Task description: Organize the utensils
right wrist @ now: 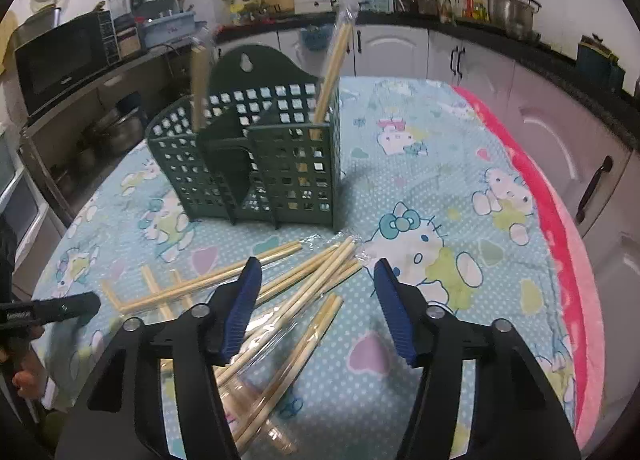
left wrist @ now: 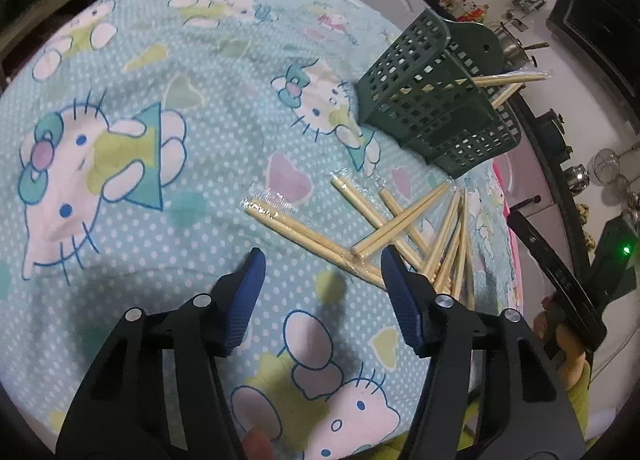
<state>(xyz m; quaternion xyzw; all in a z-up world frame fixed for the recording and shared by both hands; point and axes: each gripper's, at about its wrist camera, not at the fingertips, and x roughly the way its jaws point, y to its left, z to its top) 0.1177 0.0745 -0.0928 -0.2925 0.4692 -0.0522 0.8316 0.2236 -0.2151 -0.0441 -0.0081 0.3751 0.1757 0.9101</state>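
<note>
Green caddy [right wrist: 256,156] with two compartments, two wrapped chopstick pairs [right wrist: 334,60] upright

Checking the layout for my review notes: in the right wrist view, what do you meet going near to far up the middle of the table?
Right gripper → loose wrapped chopsticks → green utensil holder → kitchen cabinets behind the table.

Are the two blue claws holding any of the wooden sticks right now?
No. The left gripper and right gripper both stand open and empty above the wrapped pale wooden chopsticks lying on the cartoon-cat tablecloth.
</note>
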